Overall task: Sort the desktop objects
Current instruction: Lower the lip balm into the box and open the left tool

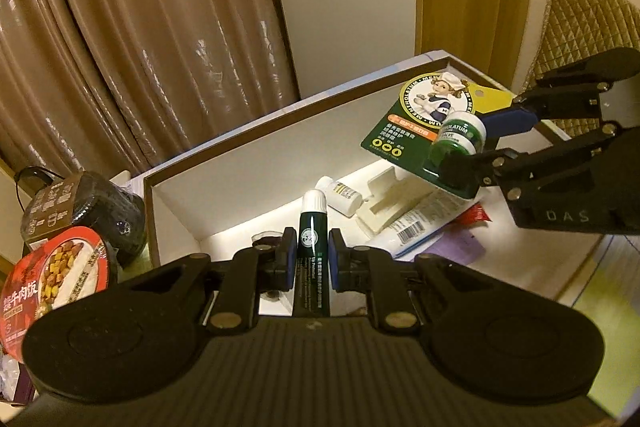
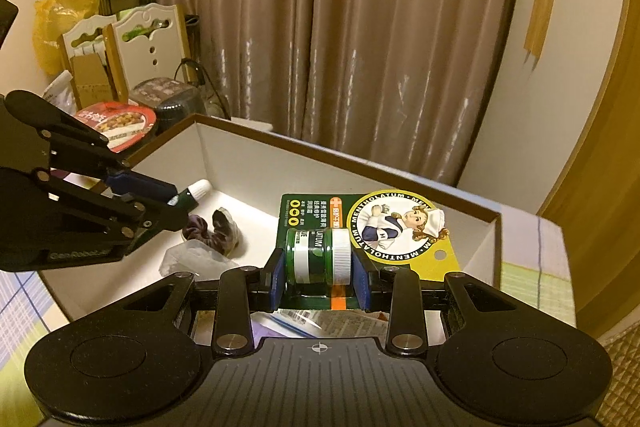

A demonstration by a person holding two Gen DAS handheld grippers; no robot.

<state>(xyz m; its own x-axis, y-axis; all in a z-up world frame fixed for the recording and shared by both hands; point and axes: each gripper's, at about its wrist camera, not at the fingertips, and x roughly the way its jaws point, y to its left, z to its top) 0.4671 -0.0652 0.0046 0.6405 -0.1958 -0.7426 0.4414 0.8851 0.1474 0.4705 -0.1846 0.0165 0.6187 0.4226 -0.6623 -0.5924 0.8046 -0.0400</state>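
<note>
The left gripper (image 1: 313, 259) clamps a dark green tube (image 1: 312, 247) with a white cap, held above the near edge of the white box (image 1: 224, 183). At two o'clock, the right gripper (image 1: 486, 143) grips the green Mentholatum jar (image 1: 460, 135) on its backing card (image 1: 416, 107), over the box. Beyond, at ten o'clock, a red-lidded meal bowl (image 1: 52, 279) sits outside the box before brown curtains (image 1: 140, 27).

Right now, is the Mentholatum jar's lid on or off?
On. The white ribbed lid sits on the green Mentholatum jar, held sideways in the right gripper.
</note>
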